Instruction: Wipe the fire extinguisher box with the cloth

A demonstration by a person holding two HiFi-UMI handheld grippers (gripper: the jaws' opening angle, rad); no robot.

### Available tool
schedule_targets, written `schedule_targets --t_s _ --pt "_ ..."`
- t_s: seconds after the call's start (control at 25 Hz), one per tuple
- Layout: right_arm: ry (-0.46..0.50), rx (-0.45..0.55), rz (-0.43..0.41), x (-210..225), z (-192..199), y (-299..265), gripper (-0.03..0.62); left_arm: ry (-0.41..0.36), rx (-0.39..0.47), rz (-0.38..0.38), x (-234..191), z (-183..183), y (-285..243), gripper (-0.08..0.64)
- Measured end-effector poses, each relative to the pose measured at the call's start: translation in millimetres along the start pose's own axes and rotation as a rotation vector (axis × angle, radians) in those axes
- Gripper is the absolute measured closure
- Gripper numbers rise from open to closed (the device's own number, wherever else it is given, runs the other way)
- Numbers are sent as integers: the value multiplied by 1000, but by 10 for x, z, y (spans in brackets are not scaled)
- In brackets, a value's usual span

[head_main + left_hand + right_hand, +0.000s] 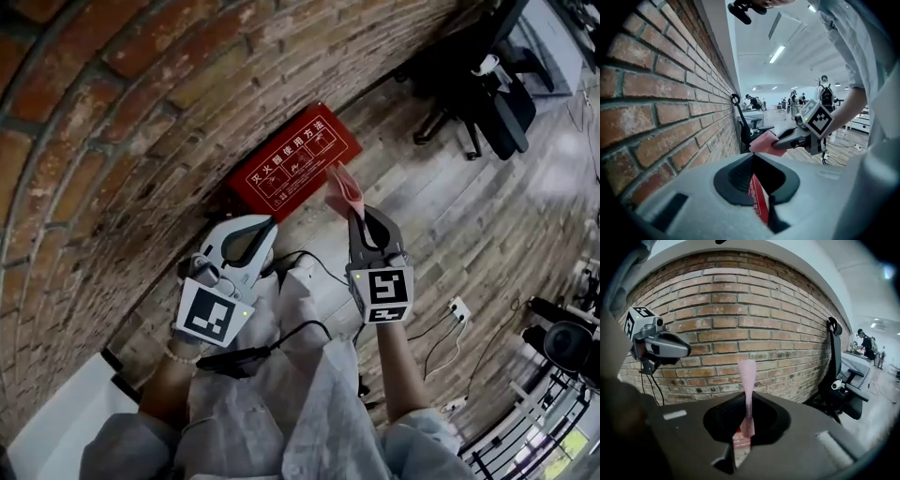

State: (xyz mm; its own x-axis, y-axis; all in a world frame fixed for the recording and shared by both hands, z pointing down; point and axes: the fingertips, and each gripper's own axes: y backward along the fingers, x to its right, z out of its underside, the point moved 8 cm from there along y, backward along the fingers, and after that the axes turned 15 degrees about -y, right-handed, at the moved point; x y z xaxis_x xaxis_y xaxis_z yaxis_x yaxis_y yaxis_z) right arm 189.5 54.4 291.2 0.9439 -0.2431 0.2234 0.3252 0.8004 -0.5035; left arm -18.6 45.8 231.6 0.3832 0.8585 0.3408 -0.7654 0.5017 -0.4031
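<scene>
Fire extinguisher box [291,161]: a red case lying on the wood-plank floor [487,234], with its far edge against the foot of the brick wall [141,112]. White characters on its upper face read "灭火器使用方法", and the small diagrams beneath them are too fine to read. Right gripper [356,217]: jaws pressed together on a pink cloth [342,192], which stands up from the tips in a narrow fold and hangs over the near right corner of the box. Left gripper [270,223]: jaws closed tip to tip with nothing between them, held just beside the box's near edge, close to the wall. Both forearms reach forward and down, side by side, and each gripper's square-marker cube faces the head camera. An office chair [478,94] stands further along the wall
</scene>
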Motion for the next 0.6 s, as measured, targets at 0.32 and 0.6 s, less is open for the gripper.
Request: schedule_targets --t_s 0.32,0.6 --pt "58 -16 -16 262 15 -606 571 124 -30 -80 -48 487 -204 563" --pt "144 -73 -35 411 101 -1086 571 115 -39 -84 -110 727 -350 563"
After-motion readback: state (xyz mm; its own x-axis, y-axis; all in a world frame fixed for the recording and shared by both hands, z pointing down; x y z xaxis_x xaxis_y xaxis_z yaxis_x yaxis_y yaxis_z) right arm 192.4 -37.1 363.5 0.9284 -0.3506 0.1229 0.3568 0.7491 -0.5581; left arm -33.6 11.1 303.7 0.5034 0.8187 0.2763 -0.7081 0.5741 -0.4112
